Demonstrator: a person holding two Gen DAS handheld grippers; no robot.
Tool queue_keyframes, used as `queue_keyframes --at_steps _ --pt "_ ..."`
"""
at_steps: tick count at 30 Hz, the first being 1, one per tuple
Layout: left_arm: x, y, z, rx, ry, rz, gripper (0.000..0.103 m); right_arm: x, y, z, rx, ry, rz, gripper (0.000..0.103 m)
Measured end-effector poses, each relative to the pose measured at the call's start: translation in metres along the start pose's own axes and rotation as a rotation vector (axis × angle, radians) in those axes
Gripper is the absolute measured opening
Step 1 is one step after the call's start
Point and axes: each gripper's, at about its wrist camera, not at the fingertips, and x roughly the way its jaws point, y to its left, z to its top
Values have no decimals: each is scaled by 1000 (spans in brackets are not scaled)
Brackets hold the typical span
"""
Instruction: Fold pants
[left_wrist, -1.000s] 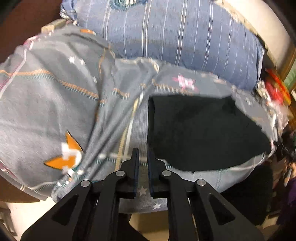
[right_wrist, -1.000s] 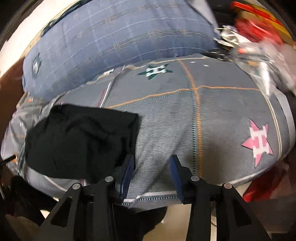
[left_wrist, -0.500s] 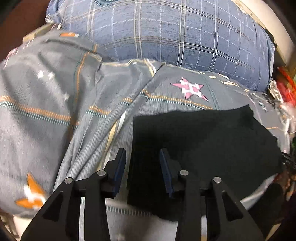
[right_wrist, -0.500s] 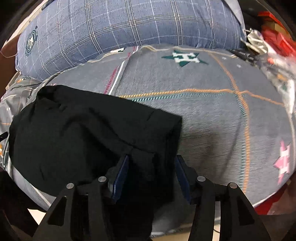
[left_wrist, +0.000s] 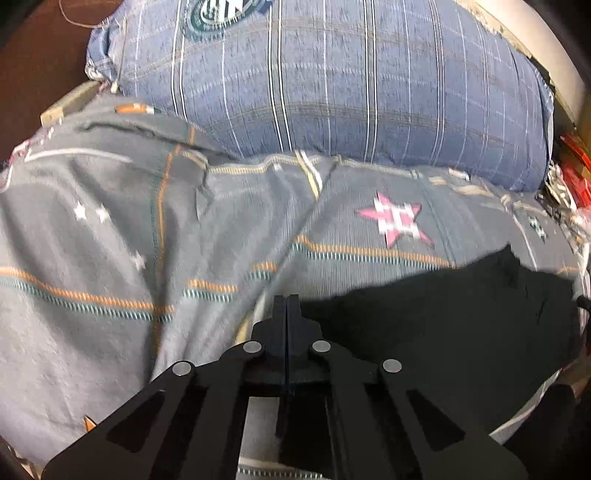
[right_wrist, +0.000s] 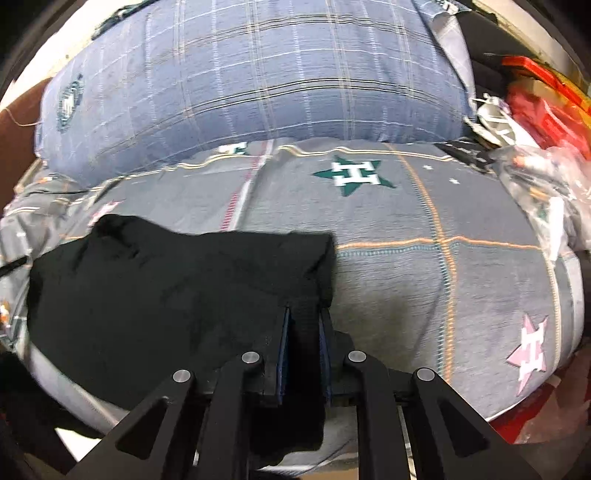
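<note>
The black pants lie bunched on a grey star-print bedsheet, near its front edge. My right gripper is shut on the pants' right near corner, with black cloth between the blue pads and hanging below them. In the left wrist view the pants lie at lower right. My left gripper has its jaws pressed together at the pants' left edge; black cloth lies right behind the fingers, and I cannot see whether any is pinched.
A big blue plaid pillow lies along the far side of the sheet. Red packages and plastic clutter pile at the far right. The bed's front edge drops off just below both grippers.
Both grippers closed: the left from open around the pants' left edge to fully shut, the right from open to clamped on the pants' right corner. Both views shifted slightly forward.
</note>
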Motion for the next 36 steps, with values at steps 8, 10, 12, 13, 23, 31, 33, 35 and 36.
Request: queue_keyframes --at_steps 8,10,12,13,23,31,33,35,36 --pt "5 -2 -1 2 27 -3 1 20 -18 3 82 4 115 17" --pt "11 -8 -8 23 33 -33 6 21 -15 1 58 9 140 29" --pt "18 -14 -13 37 53 -74 7 27 -9 0 17 14 135 45" --pt "21 -19 -14 56 61 -85 7 30 -7 -2 -4 18 140 45" --pt "15 -30 -9 121 8 -35 0 35 20 -20 -183 44 23 18" --pt "-14 -21 31 87 -135 11 0 3 16 17 -100 -121 17 18" --pt "-4 -14 36 52 -119 44 0 14 16 27 -82 -117 11 18" --pt "7 -9 32 31 -81 71 0 42 15 28 -71 -70 -31 26" --pt "11 -6 25 18 -58 60 0 60 12 24 -67 -10 -70 34"
